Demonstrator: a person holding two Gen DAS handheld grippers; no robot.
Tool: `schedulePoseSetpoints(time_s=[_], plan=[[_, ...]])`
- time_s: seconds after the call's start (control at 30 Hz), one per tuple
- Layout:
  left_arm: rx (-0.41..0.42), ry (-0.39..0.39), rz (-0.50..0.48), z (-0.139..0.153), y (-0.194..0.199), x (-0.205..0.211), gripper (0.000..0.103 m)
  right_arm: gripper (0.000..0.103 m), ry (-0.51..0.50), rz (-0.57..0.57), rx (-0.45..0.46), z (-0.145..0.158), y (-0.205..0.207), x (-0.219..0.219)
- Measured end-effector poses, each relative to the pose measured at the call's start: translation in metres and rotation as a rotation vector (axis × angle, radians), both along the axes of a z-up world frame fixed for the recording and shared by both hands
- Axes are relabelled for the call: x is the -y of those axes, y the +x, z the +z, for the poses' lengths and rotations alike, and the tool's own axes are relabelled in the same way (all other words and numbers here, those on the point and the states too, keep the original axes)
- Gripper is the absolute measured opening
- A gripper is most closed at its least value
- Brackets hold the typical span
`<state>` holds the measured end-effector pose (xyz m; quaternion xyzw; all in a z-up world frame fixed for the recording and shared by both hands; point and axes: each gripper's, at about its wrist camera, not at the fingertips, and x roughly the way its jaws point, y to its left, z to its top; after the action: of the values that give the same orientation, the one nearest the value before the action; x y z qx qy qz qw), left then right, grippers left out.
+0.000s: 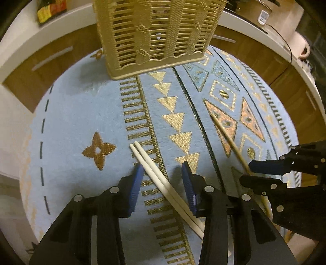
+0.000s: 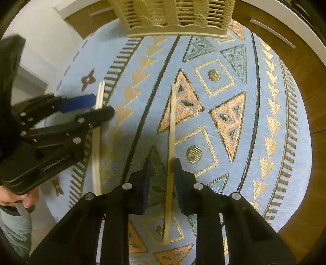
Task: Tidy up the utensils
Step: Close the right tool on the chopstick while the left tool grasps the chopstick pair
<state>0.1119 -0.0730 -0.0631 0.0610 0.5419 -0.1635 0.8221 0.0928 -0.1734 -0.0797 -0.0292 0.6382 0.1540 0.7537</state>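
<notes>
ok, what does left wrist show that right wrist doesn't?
Left wrist only: a colourful packet and a white mug on the counter. Right wrist only: the person's hand under the left hand-held gripper. Both: the woven basket, white chopsticks, the wooden stick and the patterned blue cloth.

Woven cloth [image 1: 81, 114] over the table, matt and a bit fuzzy, with shinier gold thread in the patterns. Basket [image 1: 154, 34] looks like moulded plastic made to mimic wicker, beige, dull sheen. White chopsticks [image 1: 163, 183] smooth, probably plastic, slightly glossy. Single stick [image 2: 172, 142] looks like bare pale wood, matt. Left gripper [image 1: 162, 183] and right gripper [image 2: 162, 179] in matt black plastic, ribbed blue pads [image 1: 135, 187], small shiny metal discs. Cabinet fronts [image 1: 295, 97] in smooth wood-look finish.
</notes>
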Motion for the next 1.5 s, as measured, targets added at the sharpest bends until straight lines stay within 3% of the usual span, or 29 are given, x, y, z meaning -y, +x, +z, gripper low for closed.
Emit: schedulePoseSetpoints(time_s=[0.17, 0.37, 0.53, 0.67, 0.77, 0.87, 1.1, 1.3, 1.5], plan=[[0.058, 0.094, -0.074, -0.002, -0.008, 0.012, 0.021, 0.005, -0.063, 0.028, 0.045, -0.001, -0.004, -0.008], [0.111, 0.151, -0.210, -0.001, -0.019, 0.015, 0.013, 0.004, -0.060, 0.032, 0.061, 0.000, -0.010, -0.007], [0.064, 0.092, -0.259, 0.001, -0.015, 0.009, 0.012, 0.004, -0.027, -0.014, 0.054, 0.003, -0.011, 0.012], [0.025, 0.049, -0.224, 0.002, -0.009, 0.003, 0.016, 0.005, 0.075, -0.070, 0.005, 0.000, -0.003, 0.027], [-0.025, 0.040, -0.213, 0.000, -0.005, 0.002, 0.037, 0.006, 0.130, -0.115, -0.034, -0.003, 0.003, 0.034], [-0.045, 0.070, -0.219, -0.002, -0.001, 0.006, 0.037, 0.006, 0.151, -0.115, -0.047, -0.002, 0.007, 0.037], [-0.074, 0.149, -0.229, -0.004, 0.007, 0.023, 0.037, 0.009, 0.064, -0.039, -0.028, 0.002, 0.006, 0.018], [-0.095, 0.104, -0.223, -0.005, 0.014, 0.020, 0.037, 0.010, 0.112, -0.032, 0.008, 0.010, 0.008, 0.017], [-0.128, 0.054, -0.221, -0.003, 0.023, 0.005, 0.041, 0.010, 0.057, 0.010, 0.007, 0.013, 0.006, 0.017]])
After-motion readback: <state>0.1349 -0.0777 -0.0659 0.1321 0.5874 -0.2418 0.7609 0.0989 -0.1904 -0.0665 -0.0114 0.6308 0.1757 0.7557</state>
